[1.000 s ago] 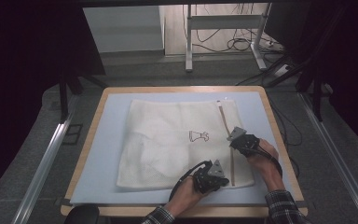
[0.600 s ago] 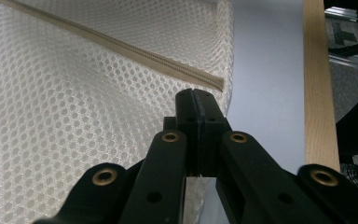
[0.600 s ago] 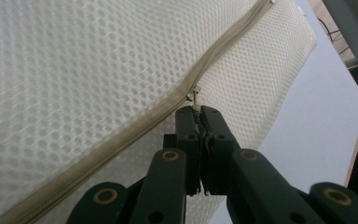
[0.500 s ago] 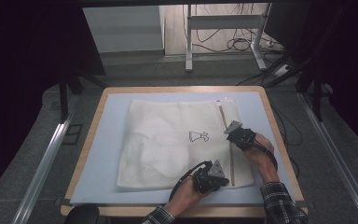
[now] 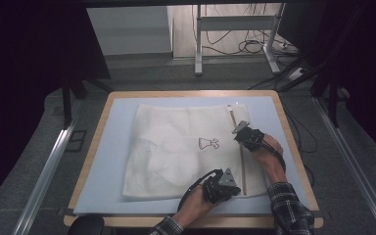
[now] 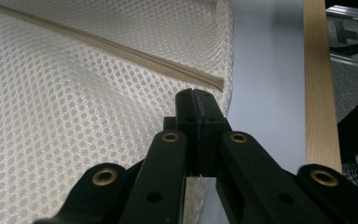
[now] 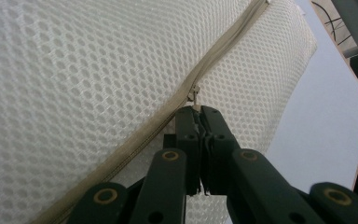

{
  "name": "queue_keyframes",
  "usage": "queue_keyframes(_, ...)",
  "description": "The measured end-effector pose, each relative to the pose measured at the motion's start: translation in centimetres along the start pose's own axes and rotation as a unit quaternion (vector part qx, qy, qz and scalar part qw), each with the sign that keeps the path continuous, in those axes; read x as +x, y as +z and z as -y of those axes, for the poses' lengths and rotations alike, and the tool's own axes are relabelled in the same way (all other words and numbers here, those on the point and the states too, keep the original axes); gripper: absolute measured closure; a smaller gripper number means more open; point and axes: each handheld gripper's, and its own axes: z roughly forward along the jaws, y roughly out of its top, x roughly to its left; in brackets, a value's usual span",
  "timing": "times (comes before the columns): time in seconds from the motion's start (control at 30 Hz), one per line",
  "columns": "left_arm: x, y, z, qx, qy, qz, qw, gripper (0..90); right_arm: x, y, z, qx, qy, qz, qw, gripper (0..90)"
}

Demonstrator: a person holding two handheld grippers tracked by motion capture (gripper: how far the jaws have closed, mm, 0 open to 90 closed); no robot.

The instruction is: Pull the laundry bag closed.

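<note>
a white mesh laundry bag with a beige zipper (image 5: 186, 147) is seen spread flat on the pale blue mat (image 5: 112, 147) of a wood-edged counter (image 5: 94, 147), filling most of the mat and lying slightly nearer its right side. a small dark dress-shaped print (image 5: 208, 143) is seen on the mesh near the middle of the bag. the beige zipper (image 5: 238, 147) is seen running along the bag's right side, from the far edge toward the near edge.

the left gripper (image 5: 231, 188) is held at the bag's near right corner, beside the near end of the zipper. in the left gripper view its black jaws (image 6: 199, 116) are seen pressed together, with mesh fabric caught between them at the bag's edge; the zipper's end (image 6: 214, 83) is seen just beyond the tips, and the pale mat and wooden rim (image 6: 319, 93) are seen to the right.

the right gripper (image 5: 240, 132) is held farther up the zipper line, on the bag's right side, well apart from the left gripper. in the right gripper view its jaws (image 7: 199, 116) are seen pressed together on the small metal zipper pull (image 7: 194, 95), which is pinched at the tips where the zipper track (image 7: 223, 44) is met. beyond the pull the track is seen closed; whether it is parted behind the jaws cannot be told.

plaid sleeves (image 5: 289, 208) are seen at the near edge of the counter.
</note>
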Motion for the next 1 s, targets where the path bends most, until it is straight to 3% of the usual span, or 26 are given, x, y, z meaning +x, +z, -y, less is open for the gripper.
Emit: queue_keyframes(1.0, -0.1, 0.0, 0.0, -0.001, 0.001, -0.001, 1.0000, 89.7, -1.6, 2.9, -2.5, 0.025, 0.000, 0.019, 0.9995, 86.0)
